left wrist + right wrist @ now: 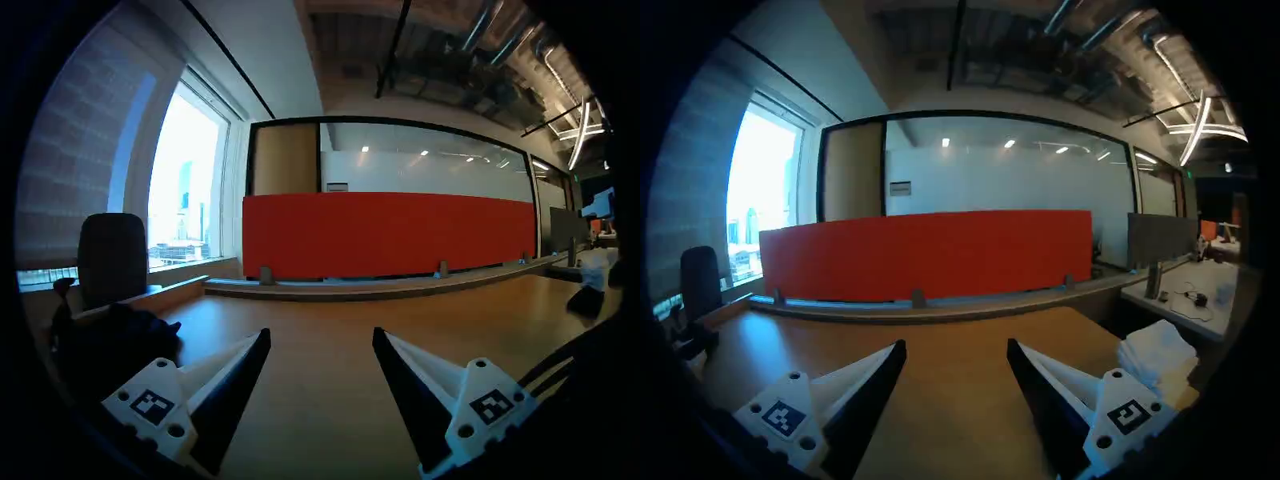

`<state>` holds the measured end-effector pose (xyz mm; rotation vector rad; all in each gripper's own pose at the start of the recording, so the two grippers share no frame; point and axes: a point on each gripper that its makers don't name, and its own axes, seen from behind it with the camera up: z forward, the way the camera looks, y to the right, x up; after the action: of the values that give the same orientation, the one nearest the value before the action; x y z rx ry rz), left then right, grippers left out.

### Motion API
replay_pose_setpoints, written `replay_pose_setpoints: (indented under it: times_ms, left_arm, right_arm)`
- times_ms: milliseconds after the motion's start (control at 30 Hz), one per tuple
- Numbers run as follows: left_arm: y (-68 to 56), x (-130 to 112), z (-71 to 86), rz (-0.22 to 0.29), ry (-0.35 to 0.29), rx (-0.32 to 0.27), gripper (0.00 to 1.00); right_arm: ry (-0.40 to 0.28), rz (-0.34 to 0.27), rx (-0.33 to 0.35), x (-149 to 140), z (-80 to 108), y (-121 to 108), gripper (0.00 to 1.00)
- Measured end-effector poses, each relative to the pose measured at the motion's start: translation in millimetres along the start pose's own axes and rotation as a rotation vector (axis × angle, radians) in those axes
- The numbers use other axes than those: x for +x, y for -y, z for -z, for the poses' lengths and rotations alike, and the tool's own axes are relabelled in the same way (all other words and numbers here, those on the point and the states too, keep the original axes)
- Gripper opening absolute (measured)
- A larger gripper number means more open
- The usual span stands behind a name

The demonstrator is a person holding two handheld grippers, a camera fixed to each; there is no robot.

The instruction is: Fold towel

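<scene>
Right gripper view: right gripper (956, 342) has its jaws wide apart with nothing between them, facing the screen (928, 254). Towels (1158, 356) are a white stack on the table (960, 416), on the near side of the screen and out past its right end. They look like folded terry: nubbly surface, rounded corners, layers slightly slumped. Layer count cannot be told.

Left gripper view: left gripper (321, 331) has its jaws equally wide and empty, also facing the screen. A white thing (596, 268) sits past the screen's right end, too blurred to identify.

Handling, as a judgement: light, limp, no stiffness, so it will sag from any pinch point. Pile should give the jaws good friction. Not slippery, not fragile. Best hold is the top layer only, one gripper per corner along one edge, so it hangs flat. Risk is pinching two layers at once.

Materials: table is smooth wood grain with a dull sheen. Screen is plain red, flat-faced, standing on small grey feet.
</scene>
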<state>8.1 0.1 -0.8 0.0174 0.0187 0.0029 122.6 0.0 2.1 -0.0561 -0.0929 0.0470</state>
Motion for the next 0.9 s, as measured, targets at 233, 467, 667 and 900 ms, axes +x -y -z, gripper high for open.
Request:
replay_pose_setpoints:
  times_ms: [233, 467, 667, 900]
  left_arm:
    - [-2.5, -3, 0.1, 0.002, 0.004, -0.006, 0.94]
    - [-0.8, -6, 0.5, 0.002, 0.017, -0.005, 0.94]
    - [0.3, -7, 0.6, 0.002, 0.018, -0.008, 0.94]
    - [1.1, -7, 0.4, 0.003, 0.019, -0.007, 0.94]
  right_arm:
    - [0.004, -0.001, -0.006, -6, 1.0, -5, 0.97]
    - [0.01, -0.005, -0.006, -11, 1.8, -8, 0.97]
    - [0.012, -0.005, -0.004, -15, 2.6, -10, 0.97]
    - [0.006, 0.01, 0.007, -17, 1.7, -8, 0.97]
